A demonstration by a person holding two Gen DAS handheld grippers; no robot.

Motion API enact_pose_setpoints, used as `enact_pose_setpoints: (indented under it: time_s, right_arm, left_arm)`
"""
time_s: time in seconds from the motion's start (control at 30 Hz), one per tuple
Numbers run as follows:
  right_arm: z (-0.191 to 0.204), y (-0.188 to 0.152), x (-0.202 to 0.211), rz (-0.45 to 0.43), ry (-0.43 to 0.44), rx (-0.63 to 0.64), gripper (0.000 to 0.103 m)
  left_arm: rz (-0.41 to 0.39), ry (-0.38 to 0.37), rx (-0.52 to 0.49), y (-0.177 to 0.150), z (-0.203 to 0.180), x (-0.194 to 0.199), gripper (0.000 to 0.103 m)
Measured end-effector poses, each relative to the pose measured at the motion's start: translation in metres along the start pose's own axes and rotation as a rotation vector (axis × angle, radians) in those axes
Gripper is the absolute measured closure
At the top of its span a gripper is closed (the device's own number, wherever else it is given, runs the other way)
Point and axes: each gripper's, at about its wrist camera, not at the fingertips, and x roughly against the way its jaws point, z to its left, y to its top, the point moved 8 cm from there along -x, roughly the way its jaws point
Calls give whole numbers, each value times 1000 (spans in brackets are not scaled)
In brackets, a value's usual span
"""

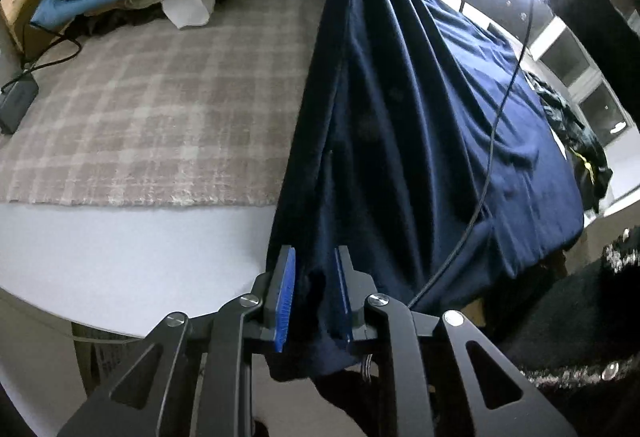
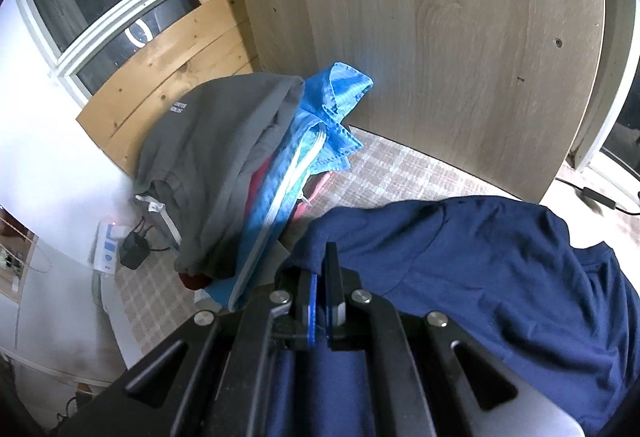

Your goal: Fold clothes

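Your left gripper [image 1: 314,293] is clamped on a bunched edge of the navy garment [image 1: 400,109], and the cloth runs away from it in taut pleats, up and ahead, toward the far end of the plaid cover [image 1: 160,109]. Your right gripper [image 2: 320,293] has its pads nearly together, pinching another edge of the same garment [image 2: 500,277], which spreads out ahead and to the right of it.

Held at two points with part of the cloth draped flat to the right of the left gripper, this looks like the garment in mid-fold or being stretched out to lay flat; the pictures fit either.

Just ahead and left of the right gripper sits a pile of clothes [image 2: 224,173], grey on top of blue, so keep the navy cloth clear of it. A cable [image 1: 508,89] crosses the garment to the right of the left gripper; mind that it doesn't snag. Whichever way you carry the edges, keep both grips firm and the tension even so the pleats fall out.
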Motion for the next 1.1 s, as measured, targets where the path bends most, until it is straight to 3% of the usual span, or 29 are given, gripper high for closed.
enact_pose_setpoints:
  time_s: [0.07,0.2,0.23,0.27,0.3,0.43,0.77,0.9,1.0,1.03,1.1]
  right_arm:
    - [-1,1,0,-1,0,1,101]
    - [-2,2,1,-2,1,2,101]
    - [-3,2,0,1,-2,5,101]
    - [-5,1,-3,7,-7,8,100]
    - [-6,0,-5,12,-13,12,101]
    - [-17,-5,-22,43,-43,18,100]
    - [-22,-13,-51,107,-67,23,100]
    - [-20,-13,-53,115,-63,34,100]
    - [-19,-13,-53,117,-62,37,100]
    - [-19,-14,-53,117,-62,38,100]
    - [-20,-15,-53,119,-63,39,100]
  left_arm:
    - [-4,6,0,-2,1,3,100]
    - [-47,6,56,-8,12,22,99]
    - [-53,7,69,-12,15,28,96]
    - [-55,13,90,-19,19,33,84]
    - [-51,25,119,-28,24,37,79]
    - [-27,33,221,-55,32,44,74]
    - [-76,100,92,-36,-1,34,67]
    - [-39,131,40,-36,-1,24,67]
    - [-22,126,16,-35,-3,18,79]
    - [-18,120,10,-34,-3,17,95]
    - [-9,106,-4,-34,-5,14,99]
